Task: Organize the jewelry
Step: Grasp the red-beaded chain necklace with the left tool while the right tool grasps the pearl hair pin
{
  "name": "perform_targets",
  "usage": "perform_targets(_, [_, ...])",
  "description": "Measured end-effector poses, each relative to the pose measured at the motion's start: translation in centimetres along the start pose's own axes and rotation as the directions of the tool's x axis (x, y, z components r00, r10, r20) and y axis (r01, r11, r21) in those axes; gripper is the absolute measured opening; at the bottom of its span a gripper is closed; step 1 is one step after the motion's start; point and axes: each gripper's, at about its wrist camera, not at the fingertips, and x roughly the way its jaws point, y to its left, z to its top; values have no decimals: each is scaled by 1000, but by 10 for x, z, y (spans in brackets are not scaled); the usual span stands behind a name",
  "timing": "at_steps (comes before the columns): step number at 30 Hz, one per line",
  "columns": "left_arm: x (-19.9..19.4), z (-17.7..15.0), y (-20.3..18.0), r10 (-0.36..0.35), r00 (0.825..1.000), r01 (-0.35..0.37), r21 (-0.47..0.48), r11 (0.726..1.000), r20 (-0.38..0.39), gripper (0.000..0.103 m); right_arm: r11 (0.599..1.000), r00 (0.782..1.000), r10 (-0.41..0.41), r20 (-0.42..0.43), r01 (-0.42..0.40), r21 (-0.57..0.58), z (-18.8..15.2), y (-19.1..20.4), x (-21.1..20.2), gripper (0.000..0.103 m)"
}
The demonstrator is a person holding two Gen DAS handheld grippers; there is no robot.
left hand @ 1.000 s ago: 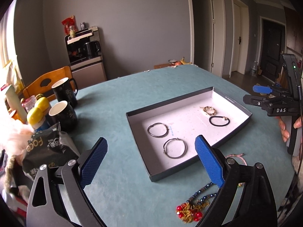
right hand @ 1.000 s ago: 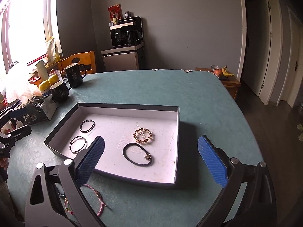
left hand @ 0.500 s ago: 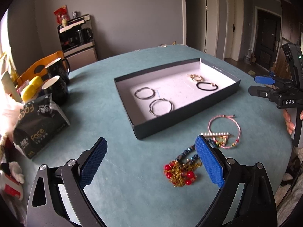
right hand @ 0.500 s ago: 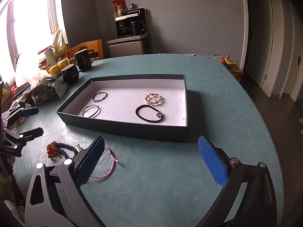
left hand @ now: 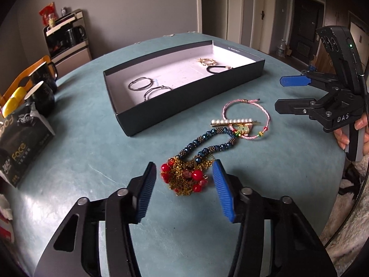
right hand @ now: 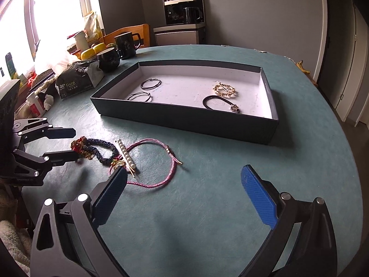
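Observation:
A dark box with a white floor holds two metal hoops, a gold brooch and a black hair tie. On the teal table in front of it lie a red and gold bead cluster on a blue bead necklace, a pearl hair pin and a pink cord bracelet. My left gripper is open with its jaws either side of the cluster. My right gripper is open and empty, near the bracelet.
Two black mugs, a tissue pack and yellow items stand at the table's left side. The table edge curves away on the right. A coffee machine stands by the far wall.
Both grippers have pulled back from the box and dropped toward the loose jewelry. My left gripper's jaws have narrowed and now straddle the red and gold cluster.

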Motion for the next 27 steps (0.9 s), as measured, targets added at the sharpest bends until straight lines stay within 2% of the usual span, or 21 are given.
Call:
perform_targets(2, [2, -1, -2, 3, 1000, -3, 14, 1000, -9, 41, 1000, 1000, 7, 0, -7, -21, 0, 6, 0, 97])
perform_targets(6, [2, -1, -3, 2, 1000, -2, 17, 1000, -10, 40, 999, 1000, 14, -3, -14, -42, 1, 13, 2, 97])
perform_targets(9, [1, -1, -2, 21, 1000, -21, 22, 1000, -5, 23, 999, 1000, 20, -3, -20, -47, 1, 15, 1, 97])
perform_targets(11, [-1, -2, 0, 18, 1000, -18, 23, 1000, -4, 19, 998, 1000, 21, 0, -21, -51, 2, 15, 1, 97])
perform_targets(16, [-7, -1, 5, 17, 1000, -17, 14, 1000, 15, 16, 998, 999, 33, 3, -33, -59, 2, 18, 1, 97])
perform_targets(21, [-24, 6, 11, 14, 997, -13, -11, 1000, 72, 16, 994, 997, 70, 16, -68, -83, 4, 23, -1, 97])
perform_targets(23, [-33, 10, 14, 9, 995, -7, -24, 1000, 104, 16, 994, 998, 65, 28, -62, -93, 6, 26, -1, 91])
perform_targets(24, [-37, 13, 16, 14, 993, -10, -30, 1000, 121, 16, 993, 998, 64, 25, -62, -101, 7, 28, 0, 75])
perform_targets(25, [-41, 16, 18, 20, 990, -15, -36, 999, 136, 16, 992, 998, 69, 14, -67, -109, 9, 30, 3, 64])
perform_targets(26, [-45, 19, 20, 26, 988, -20, -43, 999, 151, 16, 991, 997, 75, 3, -74, -115, 10, 32, 5, 60])
perform_targets(27, [-48, 22, 22, 34, 986, -26, -51, 998, 166, 16, 988, 997, 82, -7, -82, -128, 11, 35, 8, 51])
